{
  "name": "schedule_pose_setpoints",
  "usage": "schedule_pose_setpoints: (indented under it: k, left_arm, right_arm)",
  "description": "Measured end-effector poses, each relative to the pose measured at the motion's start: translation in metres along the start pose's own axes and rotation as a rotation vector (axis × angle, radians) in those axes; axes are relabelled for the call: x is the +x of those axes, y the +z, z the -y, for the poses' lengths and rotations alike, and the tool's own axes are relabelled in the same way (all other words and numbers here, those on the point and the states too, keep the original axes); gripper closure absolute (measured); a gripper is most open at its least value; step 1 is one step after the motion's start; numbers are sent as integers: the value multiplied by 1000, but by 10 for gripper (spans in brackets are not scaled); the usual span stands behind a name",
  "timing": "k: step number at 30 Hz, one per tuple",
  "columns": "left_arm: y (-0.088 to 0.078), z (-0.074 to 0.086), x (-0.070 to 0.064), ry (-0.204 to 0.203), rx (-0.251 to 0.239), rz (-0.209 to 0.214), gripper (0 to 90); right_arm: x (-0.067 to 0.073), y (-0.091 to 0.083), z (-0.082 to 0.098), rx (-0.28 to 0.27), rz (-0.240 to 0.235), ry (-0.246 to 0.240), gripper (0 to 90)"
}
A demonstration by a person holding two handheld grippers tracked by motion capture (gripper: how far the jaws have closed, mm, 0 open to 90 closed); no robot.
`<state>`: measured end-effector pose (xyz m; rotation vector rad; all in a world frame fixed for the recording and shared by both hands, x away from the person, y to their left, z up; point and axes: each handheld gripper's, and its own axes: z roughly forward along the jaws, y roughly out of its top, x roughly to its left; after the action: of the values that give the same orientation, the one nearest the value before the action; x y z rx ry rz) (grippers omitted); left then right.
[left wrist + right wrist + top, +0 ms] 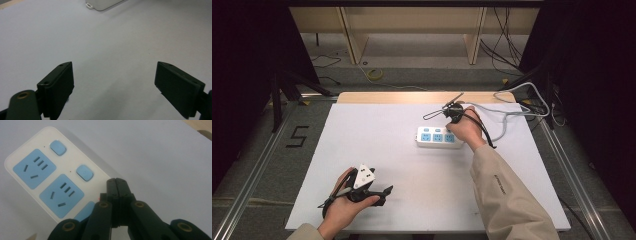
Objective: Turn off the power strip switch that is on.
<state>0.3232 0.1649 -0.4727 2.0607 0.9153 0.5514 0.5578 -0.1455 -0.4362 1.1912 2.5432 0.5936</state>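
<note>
The right gripper (116,181) pointed steeply down over the power strip (439,137) at mid-bench, jaws pressed together at its third switch, holding nothing. The left gripper (384,192) lay level near the bench's (377,145) front edge, jaws wide apart and empty.

Bare counter (377,150) spans the frame's left and centre; the power strip (439,137) and its grey cable (512,112) obstruct the upper right.

White table (377,150) on grey floor (257,150); wooden shelving (412,20) behind.
</note>
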Motion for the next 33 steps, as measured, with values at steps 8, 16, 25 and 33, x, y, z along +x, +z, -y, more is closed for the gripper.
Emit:
schedule_pose_setpoints:
  k: [8, 16, 25, 33]
  left_arm:
    - [0, 0, 0, 5, 4, 2, 155]
    - [0, 0, 0, 5, 4, 1, 154]
    - [0, 0, 0, 6, 5, 1, 155]
    - [0, 0, -1, 4, 5, 0, 155]
  right_arm:
    - [0, 1, -1, 12, -2, -2, 900]
    - [0, 2, -4, 25, -2, -7, 900]
    - [-1, 2, -5, 37, -8, -3, 900]
    - [3, 2, -7, 61, 11, -14, 900]
